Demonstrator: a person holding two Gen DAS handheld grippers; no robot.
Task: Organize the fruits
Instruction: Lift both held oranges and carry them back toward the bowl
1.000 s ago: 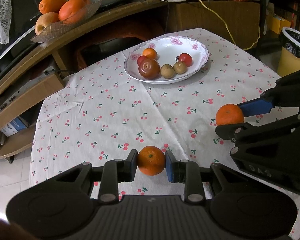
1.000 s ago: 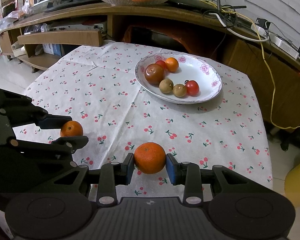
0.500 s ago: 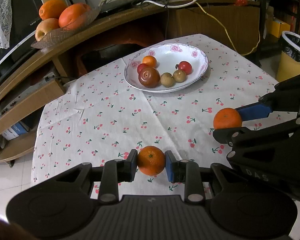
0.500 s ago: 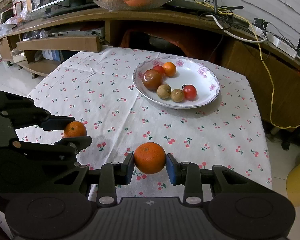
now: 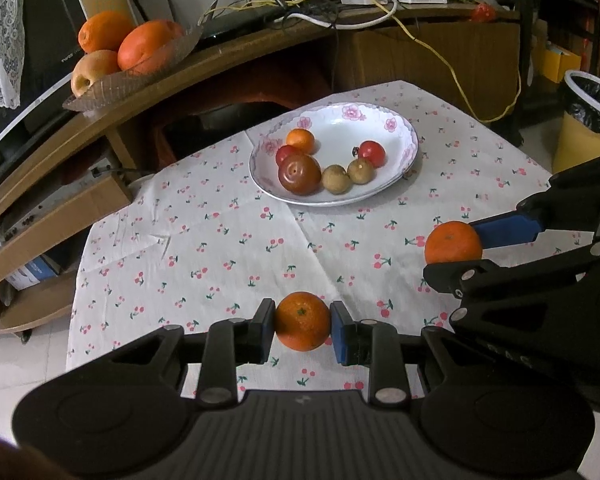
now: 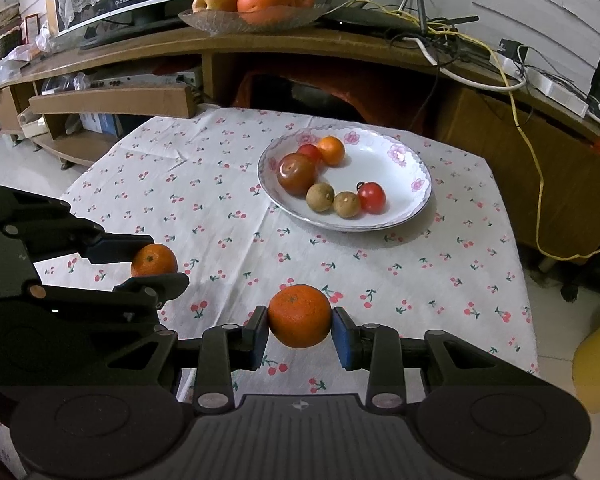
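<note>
My left gripper (image 5: 303, 322) is shut on a small orange (image 5: 302, 326) held just above the cherry-print tablecloth (image 5: 228, 248) near its front edge. To its right, my right gripper (image 5: 456, 250) is shut on a second small orange (image 5: 452, 240). In the right wrist view that orange (image 6: 300, 320) sits between the right gripper's (image 6: 300, 316) pads, with the left gripper (image 6: 156, 262) and its orange (image 6: 152, 258) at the left. Farther back stands a white flowered plate (image 5: 396, 128) (image 6: 404, 172) holding a small orange, red tomatoes, a dark red-brown fruit and two brown round fruits.
A glass dish (image 5: 112, 84) (image 6: 220, 20) with large oranges and an apple stands on the curved wooden shelf behind the table, beside cables and a power strip. A yellow bin (image 5: 580, 136) with a black liner stands beyond the table's right edge. Tiled floor lies to the left.
Both grippers keep their grip on their oranges. Both views have shifted slightly: the plate sits a little lower in each picture and more of the shelf shows.
</note>
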